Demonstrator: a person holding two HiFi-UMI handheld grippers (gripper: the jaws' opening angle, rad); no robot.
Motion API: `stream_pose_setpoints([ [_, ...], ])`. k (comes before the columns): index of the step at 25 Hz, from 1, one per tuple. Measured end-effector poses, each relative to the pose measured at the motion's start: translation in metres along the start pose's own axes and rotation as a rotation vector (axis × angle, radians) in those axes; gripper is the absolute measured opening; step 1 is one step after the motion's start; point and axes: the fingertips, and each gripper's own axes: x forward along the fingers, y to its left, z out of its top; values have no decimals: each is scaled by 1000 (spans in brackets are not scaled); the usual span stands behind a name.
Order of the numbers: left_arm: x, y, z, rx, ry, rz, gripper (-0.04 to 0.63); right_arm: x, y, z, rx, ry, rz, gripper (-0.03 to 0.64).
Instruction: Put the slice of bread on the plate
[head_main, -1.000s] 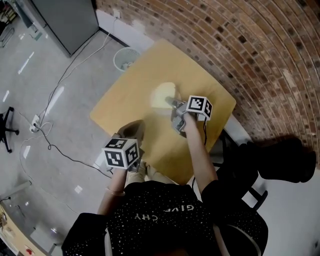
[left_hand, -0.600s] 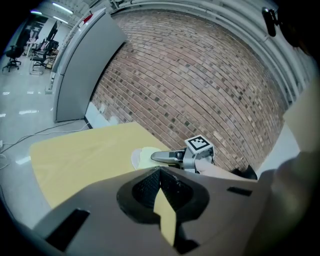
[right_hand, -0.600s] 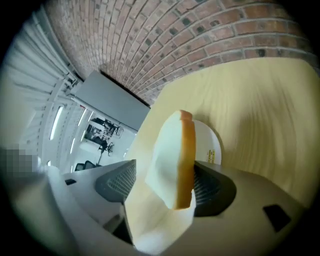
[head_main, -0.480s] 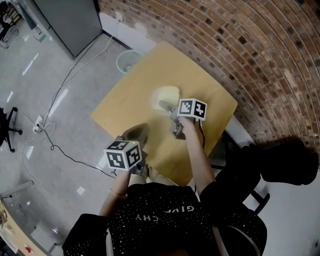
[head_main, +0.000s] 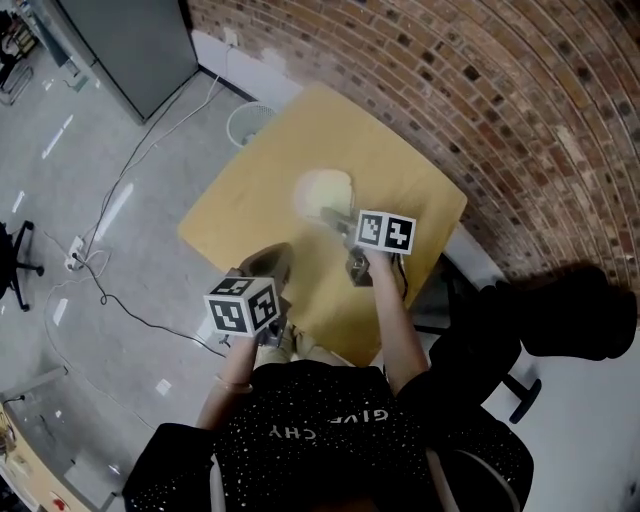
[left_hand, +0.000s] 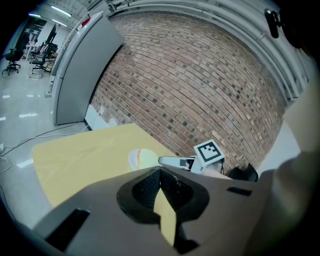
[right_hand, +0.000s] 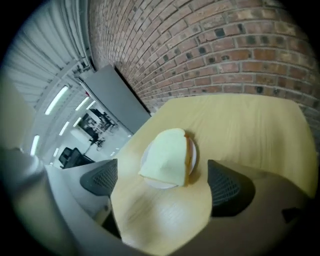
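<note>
A pale slice of bread (right_hand: 167, 156) with a brown crust lies on a small white plate (right_hand: 151, 180) and overhangs its rim. The plate stands on the yellow wooden table (head_main: 250, 190). My right gripper (right_hand: 165, 186) sits just short of the plate; its jaws are opening wide, and only bare table shows between them. From the head view, bread (head_main: 322, 188) and right gripper (head_main: 338, 218) are close together. My left gripper (head_main: 262, 262) hovers over the table's near edge, shut on nothing. The left gripper view shows its pads (left_hand: 150, 182) meeting, with the bread (left_hand: 146, 158) beyond.
A brick wall (head_main: 480, 100) runs along the table's far and right sides. A white waste basket (head_main: 250, 118) stands on the floor past the far left corner. Cables (head_main: 100, 270) trail across the floor at the left. A black chair (head_main: 560, 320) stands at the right.
My right gripper let go of the bread, opened its jaws wide, rolled at the wrist and drew slightly back from the plate. The left gripper kept still.
</note>
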Motion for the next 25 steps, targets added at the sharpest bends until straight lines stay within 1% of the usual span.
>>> stream_pose_setpoints([
  [2, 1, -2, 1, 9, 2, -1, 9, -17, 7, -3, 91, -17, 93, 552],
  [3, 2, -4, 1, 13, 3, -2, 9, -27, 8, -1, 154, -52, 127, 420],
  [4, 3, -5, 1, 18, 4, -5, 9, -39, 9, 3, 224, -106, 156, 161],
  [5, 4, -7, 1, 24, 5, -7, 9, -50, 10, 8, 290, -161, 194, 12],
  [6, 5, -8, 1, 30, 6, -9, 9, -58, 13, 11, 341, -199, 242, 12],
  [7, 6, -10, 0, 36, 8, -10, 9, -65, 18, 12, 370, -219, 289, 12],
  [8, 6, -11, -1, 40, 10, -11, 9, -70, 22, 12, 378, -226, 322, 11],
  [9, 7, -12, -2, 44, 11, -12, 9, -73, 26, 10, 368, -226, 336, 12],
  [13, 8, -18, -4, 55, 13, -14, 9, -86, 34, 2, 268, -204, 302, 11],
  [17, 7, -23, -7, 69, 23, -16, 9, -97, 38, -2, 245, -209, 306, 11],
  [19, 7, -24, -9, 68, 30, -20, 9, -100, 36, -5, 252, -208, 305, 11],
  [23, 8, -25, -14, 69, 39, -25, 9, -106, 36, -10, 320, -225, 343, 11],
  [25, 9, -25, -17, 71, 45, -24, 9, -108, 32, -14, 331, -227, 337, 11],
])
